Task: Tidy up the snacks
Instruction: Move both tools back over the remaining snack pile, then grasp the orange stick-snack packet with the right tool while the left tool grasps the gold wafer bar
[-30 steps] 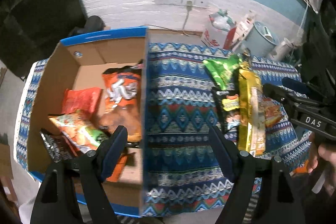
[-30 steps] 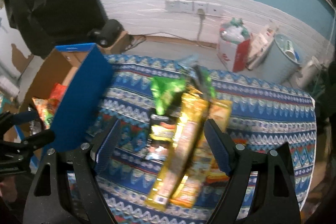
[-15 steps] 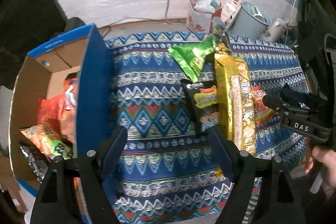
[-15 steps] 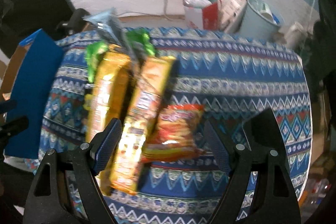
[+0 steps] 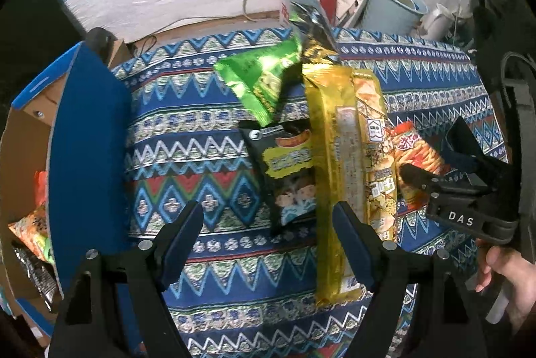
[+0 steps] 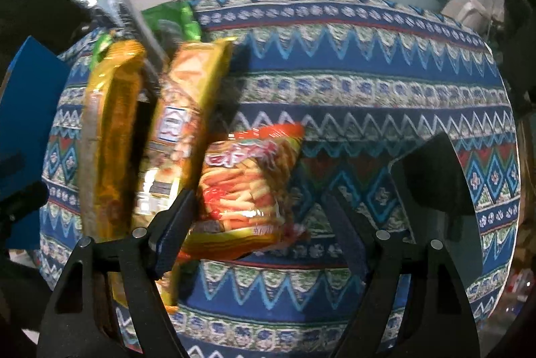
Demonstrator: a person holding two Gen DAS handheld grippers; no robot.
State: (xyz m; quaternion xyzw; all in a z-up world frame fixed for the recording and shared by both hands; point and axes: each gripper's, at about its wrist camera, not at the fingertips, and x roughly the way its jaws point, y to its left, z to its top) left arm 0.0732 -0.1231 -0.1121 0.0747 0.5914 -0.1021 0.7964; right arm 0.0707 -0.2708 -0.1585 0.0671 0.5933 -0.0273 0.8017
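A: Tools?
B: Left tool (image 5: 268, 224) gaped wide, empty, above the black snack packet (image 5: 288, 177) on the bench (image 5: 201, 136).
A: Right tool (image 6: 258, 217)?
B: Equally wide, empty, over the red fries packet (image 6: 248, 187).

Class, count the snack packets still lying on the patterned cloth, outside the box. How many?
6: green packet, silver-black packet behind it, black packet, long gold packet, yellow packet beside it, red-orange packet at right. More may hide underneath.
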